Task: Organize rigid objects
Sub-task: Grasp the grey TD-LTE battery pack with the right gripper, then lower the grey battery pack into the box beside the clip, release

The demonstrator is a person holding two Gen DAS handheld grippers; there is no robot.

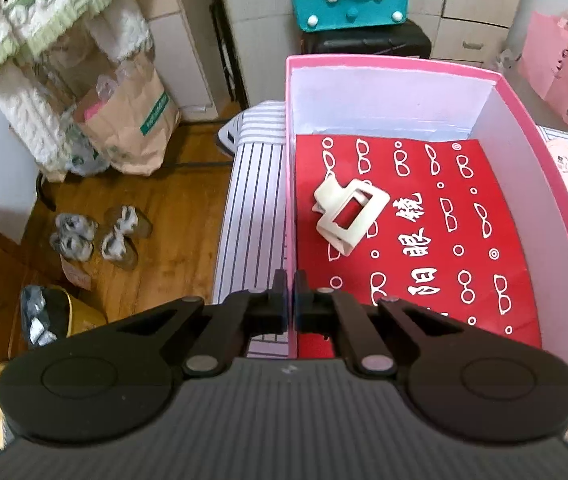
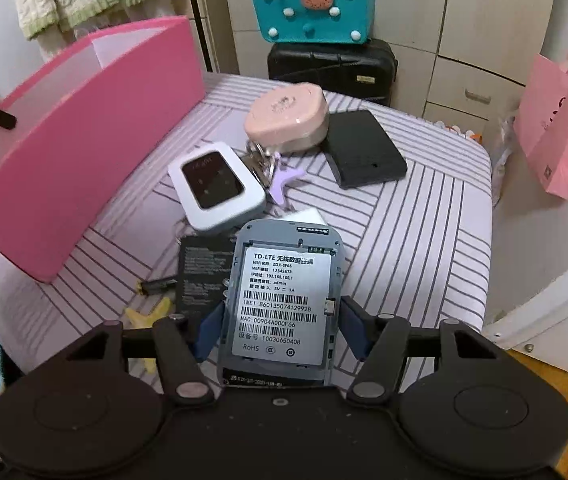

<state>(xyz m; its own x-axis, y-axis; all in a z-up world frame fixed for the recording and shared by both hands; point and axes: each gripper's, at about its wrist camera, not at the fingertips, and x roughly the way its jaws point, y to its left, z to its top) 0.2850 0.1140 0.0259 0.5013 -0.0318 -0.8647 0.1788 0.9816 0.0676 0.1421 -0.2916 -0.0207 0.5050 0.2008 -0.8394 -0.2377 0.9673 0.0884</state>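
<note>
**Router held beside the box, one clip already inside**

The pink box (image 1: 524, 128) stands on the striped bed (image 2: 424, 220); a white hair clip (image 1: 348, 212) lies inside it on the red sheet (image 1: 444, 240). The left gripper (image 1: 290, 280), jaws shut and empty, sits at the box's near wall.

Only the right wrist view shows the right gripper (image 2: 279, 320), part open, clamping a grey router (image 2: 284, 296) outside the box. Its smooth edges could slip.
</note>
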